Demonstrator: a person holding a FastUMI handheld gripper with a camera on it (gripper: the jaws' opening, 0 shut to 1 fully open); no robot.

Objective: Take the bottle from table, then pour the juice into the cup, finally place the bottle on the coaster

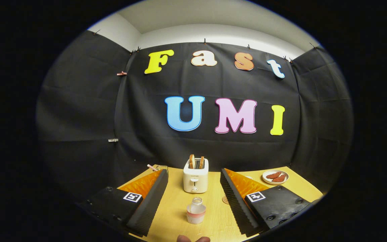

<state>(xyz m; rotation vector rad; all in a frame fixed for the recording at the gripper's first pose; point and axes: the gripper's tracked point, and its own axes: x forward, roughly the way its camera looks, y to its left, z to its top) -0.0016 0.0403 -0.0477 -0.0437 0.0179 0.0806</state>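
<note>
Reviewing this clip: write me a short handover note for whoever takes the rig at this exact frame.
Tool: fingers open wide, holding nothing, one on each side of the bottle.
Bottle: upright on the table, between the fingers, cap off, not yet gripped.
Coaster: partly hidden beside one finger, just past the bottle.
Cup: seems to be the item with a straw beyond the other finger; hard to tell.
Also there: toaster with bread beyond the bottle, plate of food farther off.
Done: nothing. Left: grasp, pour, set bottle on coaster.

tool point(193, 198) fingers spread wide, holding nothing
</note>
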